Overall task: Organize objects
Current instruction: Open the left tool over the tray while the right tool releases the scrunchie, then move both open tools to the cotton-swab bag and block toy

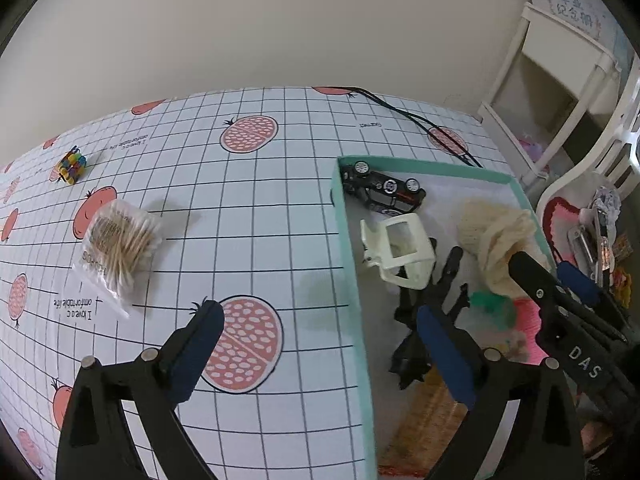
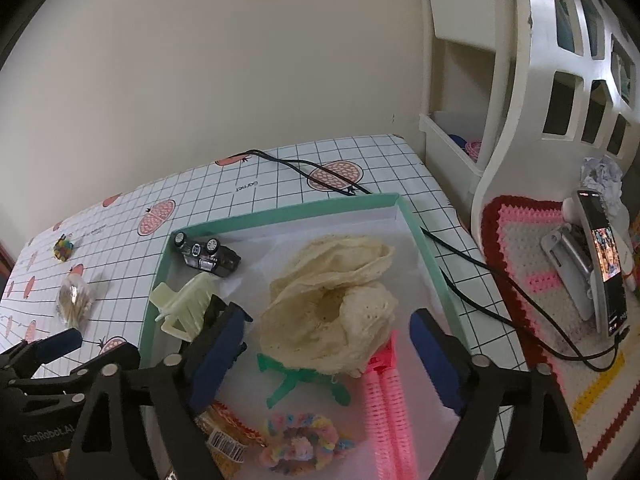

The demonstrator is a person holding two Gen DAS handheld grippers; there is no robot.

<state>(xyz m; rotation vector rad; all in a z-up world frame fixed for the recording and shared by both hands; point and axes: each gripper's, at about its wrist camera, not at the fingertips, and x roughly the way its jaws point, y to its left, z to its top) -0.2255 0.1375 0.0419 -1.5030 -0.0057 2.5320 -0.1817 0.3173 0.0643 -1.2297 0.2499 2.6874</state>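
A teal-rimmed box (image 1: 347,240) (image 2: 280,205) holds a black toy car (image 1: 384,191) (image 2: 208,257) on its side, a cream claw clip (image 1: 400,252) (image 2: 180,308), a black claw clip (image 1: 420,320), a cream crochet piece (image 1: 496,236) (image 2: 332,308), a green clip (image 2: 296,380), a pink comb (image 2: 384,400) and a pastel scrunchie (image 2: 300,444). My left gripper (image 1: 320,318) (image 2: 100,344) is open, straddling the box's left wall with nothing between its fingers. My right gripper (image 2: 328,320) (image 1: 548,270) hangs open above the crochet piece. A bag of cotton swabs (image 1: 120,248) (image 2: 74,300) and a small multicoloured item (image 1: 72,166) (image 2: 63,249) lie on the tablecloth.
An orange snack pack (image 2: 228,428) lies at the box's near end. A black cable (image 2: 460,264) runs along the box's right side to a phone on a stand (image 2: 604,264), which sits on a crochet mat (image 2: 520,260). A white shelf unit (image 2: 460,80) stands behind.
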